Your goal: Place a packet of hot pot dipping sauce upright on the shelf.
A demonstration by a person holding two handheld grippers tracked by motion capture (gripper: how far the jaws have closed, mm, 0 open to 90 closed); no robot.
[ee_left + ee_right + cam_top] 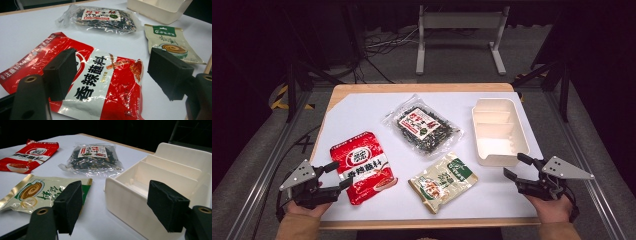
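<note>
A: Box status?

B: White box (pixel 500 131) sat at the table's (pixel 362 102) right side, long axis running away from the person. Dividers split it into compartments; the ones I could see into held nothing. Near wall faced the right gripper (pixel 518 166).

A: Packets?

B: Three, all flat on the white surface, none in the box. Red packet (pixel 362 166) front left, clear packet (pixel 423 125) of dark stuff mid-table toward the back, green packet (pixel 443 181) front centre. All apart from each other, the green one and the clear one nearly meeting at the corners.

A: Grippers?

B: Left gripper (pixel 340 175) was spread wide, nothing between the jaws, tips just at the red packet's near left edge. In the left gripper view the red packet (pixel 100 82) lay right ahead between the jaws. Right gripper also spread, nothing held, tips just short of the box's near right corner. In its own view the box (pixel 160 192) sat dead ahead, green packet (pixel 42 192) off to one side.

A: Room to move?

B: Bare strip between green packet and box. Open white area back left. Red packet's near end sat close to the front edge. Box ran close to the right edge.
</note>
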